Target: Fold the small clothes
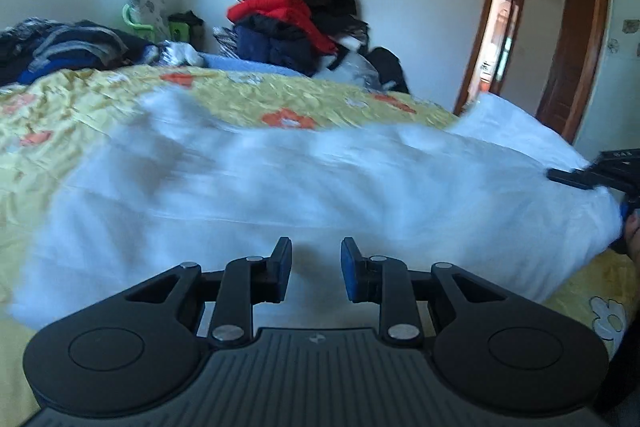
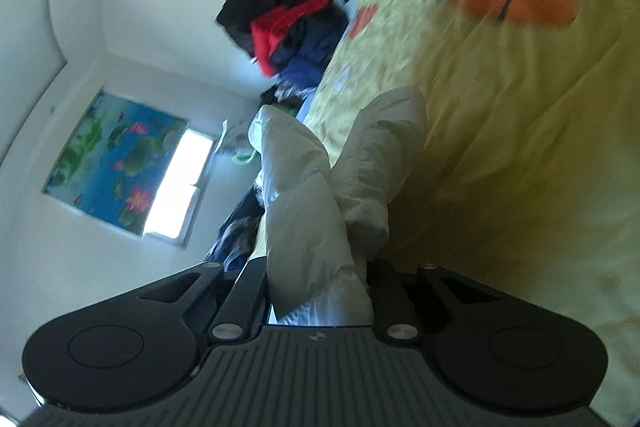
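Observation:
A white garment lies spread across the yellow flowered bedspread. My left gripper is open and empty, just above the garment's near edge. My right gripper is shut on a bunched fold of the white garment, which rises between its jaws; the view is rolled on its side. The right gripper also shows at the right edge of the left wrist view, at the garment's right end. Both views are blurred.
A pile of dark and red clothes is heaped at the far side of the bed by the wall. More dark clothes lie at the far left. An open wooden door is at the right.

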The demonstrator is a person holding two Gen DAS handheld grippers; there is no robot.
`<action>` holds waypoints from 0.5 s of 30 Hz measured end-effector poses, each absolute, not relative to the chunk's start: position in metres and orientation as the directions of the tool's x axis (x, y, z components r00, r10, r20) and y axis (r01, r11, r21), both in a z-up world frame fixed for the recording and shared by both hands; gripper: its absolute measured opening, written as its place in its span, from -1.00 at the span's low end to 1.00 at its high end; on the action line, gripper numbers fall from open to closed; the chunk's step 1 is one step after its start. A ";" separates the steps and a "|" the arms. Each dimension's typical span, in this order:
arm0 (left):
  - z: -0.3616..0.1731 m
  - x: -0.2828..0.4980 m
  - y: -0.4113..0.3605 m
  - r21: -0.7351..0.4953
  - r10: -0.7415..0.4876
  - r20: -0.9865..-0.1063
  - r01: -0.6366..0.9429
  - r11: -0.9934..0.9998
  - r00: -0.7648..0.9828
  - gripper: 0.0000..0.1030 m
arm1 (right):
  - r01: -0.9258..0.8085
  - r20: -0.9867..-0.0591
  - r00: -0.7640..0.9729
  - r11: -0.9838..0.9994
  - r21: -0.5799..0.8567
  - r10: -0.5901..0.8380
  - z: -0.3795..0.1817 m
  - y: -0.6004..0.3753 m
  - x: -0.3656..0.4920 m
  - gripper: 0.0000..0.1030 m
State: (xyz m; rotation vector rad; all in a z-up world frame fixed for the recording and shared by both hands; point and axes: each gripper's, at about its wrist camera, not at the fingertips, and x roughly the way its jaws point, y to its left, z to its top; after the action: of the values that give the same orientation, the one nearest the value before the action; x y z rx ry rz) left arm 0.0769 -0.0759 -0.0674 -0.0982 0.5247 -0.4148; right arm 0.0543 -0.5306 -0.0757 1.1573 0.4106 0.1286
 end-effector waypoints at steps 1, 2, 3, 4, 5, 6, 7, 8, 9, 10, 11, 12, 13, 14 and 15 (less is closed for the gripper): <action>-0.065 0.076 -0.068 -0.192 -0.390 -0.458 0.339 0.921 0.799 -0.50 | 0.123 -0.261 0.921 0.420 0.899 0.289 -0.071 -0.537 0.052 -0.67; -0.063 0.075 -0.058 -0.187 -0.361 -0.445 0.310 0.932 0.819 -0.50 | 0.135 -0.273 0.924 0.441 0.888 0.268 -0.067 -0.542 0.051 -0.67; -0.062 0.075 -0.050 -0.175 -0.329 -0.433 0.280 0.944 0.839 -0.50 | 0.155 -0.291 0.927 0.465 0.872 0.237 -0.060 -0.548 0.048 -0.67; -0.062 0.076 -0.041 -0.154 -0.281 -0.423 0.237 0.959 0.861 -0.49 | 0.174 -0.306 0.928 0.482 0.859 0.211 -0.054 -0.553 0.048 -0.67; -0.063 0.079 -0.033 -0.137 -0.235 -0.418 0.195 0.971 0.878 -0.49 | 0.189 -0.317 0.930 0.497 0.847 0.187 -0.051 -0.557 0.048 -0.67; -0.065 0.083 -0.028 -0.124 -0.203 -0.422 0.166 0.978 0.884 -0.48 | 0.209 -0.330 0.932 0.518 0.829 0.152 -0.043 -0.561 0.048 -0.67; -0.068 0.088 -0.025 -0.116 -0.198 -0.437 0.164 0.980 0.877 -0.48 | 0.230 -0.345 0.931 0.539 0.810 0.121 -0.036 -0.561 0.050 -0.67; -0.072 0.095 -0.024 -0.115 -0.214 -0.463 0.181 0.977 0.860 -0.48 | 0.253 -0.362 0.928 0.564 0.786 0.089 -0.028 -0.560 0.053 -0.67; -0.078 0.103 -0.025 -0.129 -0.242 -0.495 0.205 0.970 0.834 -0.48 | 0.272 -0.375 0.925 0.593 0.758 0.055 -0.018 -0.555 0.056 -0.67; -0.084 0.111 -0.025 -0.166 -0.276 -0.524 0.221 0.961 0.806 -0.48 | 0.280 -0.377 0.926 0.627 0.727 0.024 -0.008 -0.545 0.059 -0.67; -0.089 0.116 -0.024 -0.215 -0.302 -0.540 0.218 0.952 0.786 -0.49 | 0.275 -0.369 0.930 0.662 0.698 0.003 0.001 -0.534 0.061 -0.67; -0.091 0.120 -0.023 -0.249 -0.315 -0.547 0.209 0.946 0.775 -0.48 | 0.267 -0.360 0.933 0.697 0.666 -0.013 0.010 -0.520 0.063 -0.67; -0.094 0.122 -0.023 -0.270 -0.324 -0.550 0.203 0.941 0.770 -0.48 | 0.262 -0.350 0.936 0.728 0.634 -0.032 0.017 -0.505 0.065 -0.67; -0.096 0.123 -0.024 -0.279 -0.328 -0.551 0.201 0.939 0.767 -0.48 | 0.256 -0.339 0.940 0.754 0.605 -0.047 0.025 -0.489 0.067 -0.67; -0.096 0.121 -0.026 -0.278 -0.327 -0.550 0.201 0.939 0.768 -0.48 | 0.244 -0.324 0.944 0.783 0.572 -0.058 0.033 -0.471 0.069 -0.67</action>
State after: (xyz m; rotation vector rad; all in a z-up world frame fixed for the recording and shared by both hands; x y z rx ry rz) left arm 0.1210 -0.0264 -0.0962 -0.2086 0.6334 -0.2888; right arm 0.0691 -0.4712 0.0326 0.6536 0.2986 -0.1655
